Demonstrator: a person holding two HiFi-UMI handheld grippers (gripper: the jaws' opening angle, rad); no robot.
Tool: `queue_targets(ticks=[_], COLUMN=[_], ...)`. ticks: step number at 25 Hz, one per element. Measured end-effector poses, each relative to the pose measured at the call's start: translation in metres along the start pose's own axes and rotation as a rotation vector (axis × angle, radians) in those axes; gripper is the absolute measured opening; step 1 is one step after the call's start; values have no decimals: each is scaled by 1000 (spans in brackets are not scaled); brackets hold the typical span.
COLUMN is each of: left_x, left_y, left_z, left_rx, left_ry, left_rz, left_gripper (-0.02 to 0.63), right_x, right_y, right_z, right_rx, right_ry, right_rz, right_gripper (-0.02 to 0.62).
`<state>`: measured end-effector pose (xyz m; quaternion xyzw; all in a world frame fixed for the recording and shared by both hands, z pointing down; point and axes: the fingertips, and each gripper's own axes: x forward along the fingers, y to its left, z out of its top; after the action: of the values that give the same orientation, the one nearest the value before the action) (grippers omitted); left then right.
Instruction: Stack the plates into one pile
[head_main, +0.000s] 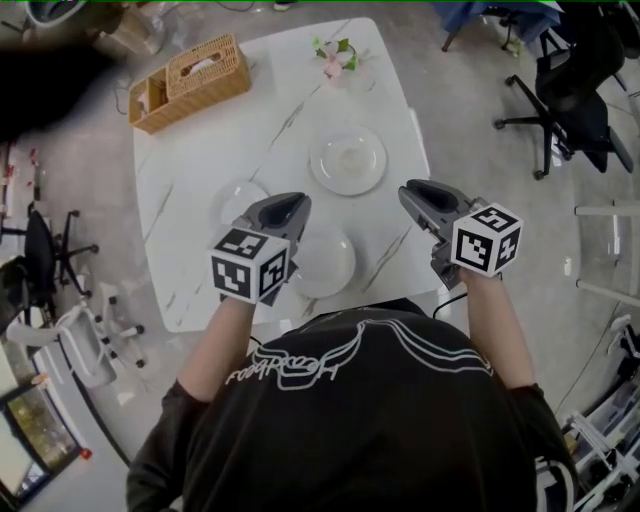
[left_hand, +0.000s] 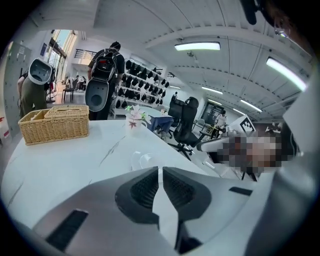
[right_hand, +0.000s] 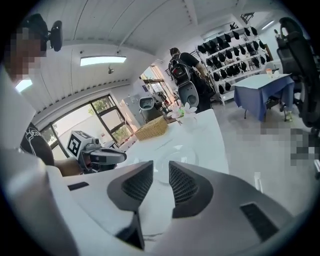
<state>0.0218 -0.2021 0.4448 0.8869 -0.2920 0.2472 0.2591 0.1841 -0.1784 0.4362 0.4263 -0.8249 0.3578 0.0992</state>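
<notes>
Three pale, glassy plates lie apart on the white marble table (head_main: 200, 150). The largest plate (head_main: 347, 160) is in the middle, a smaller plate (head_main: 238, 200) lies left of it, and a third plate (head_main: 325, 263) sits near the front edge. My left gripper (head_main: 290, 203) hovers between the smaller plate and the front one, its jaws (left_hand: 160, 170) shut with nothing in them. My right gripper (head_main: 412, 190) hangs at the table's right edge, beside the largest plate (right_hand: 175, 156). Its jaws (right_hand: 161, 167) stand a little open and hold nothing.
A wicker basket (head_main: 190, 82) stands at the table's far left corner and a small flower vase (head_main: 335, 55) at the far edge. Black office chairs (head_main: 575, 95) are on the floor to the right, a white chair (head_main: 75, 345) to the left.
</notes>
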Motion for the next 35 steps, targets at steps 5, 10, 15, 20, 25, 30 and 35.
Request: queue_targets(ticks=[5,10,15,20,25,30,35], left_x=[28,55,80,96,107,111,113], left_y=[16,30,40,45,52,57,59], left_z=[7,7,2,-6,-14,-19,-19], left_rx=[61,111,158,190,201,205,204], left_ry=[48,112,172,229,270,296,304], left_rz=[16,31,41,39,57,74,76], left_gripper=[44,44,44,45,44,44,44], right_x=[15,28,42,53,63,70,76], right_y=[-16,-31,-42,-48,-55,-63,-70], right_z=[1,4,5,1,-1,-4,-6], right_rx=[13,18,23,28,24,34,63], right_ry=[30,46,55,82,107,131,154], right_rz=[-8,-16,-22,-27,-36,-45,-49], right_gripper=[156,189,196,198,198,198,198])
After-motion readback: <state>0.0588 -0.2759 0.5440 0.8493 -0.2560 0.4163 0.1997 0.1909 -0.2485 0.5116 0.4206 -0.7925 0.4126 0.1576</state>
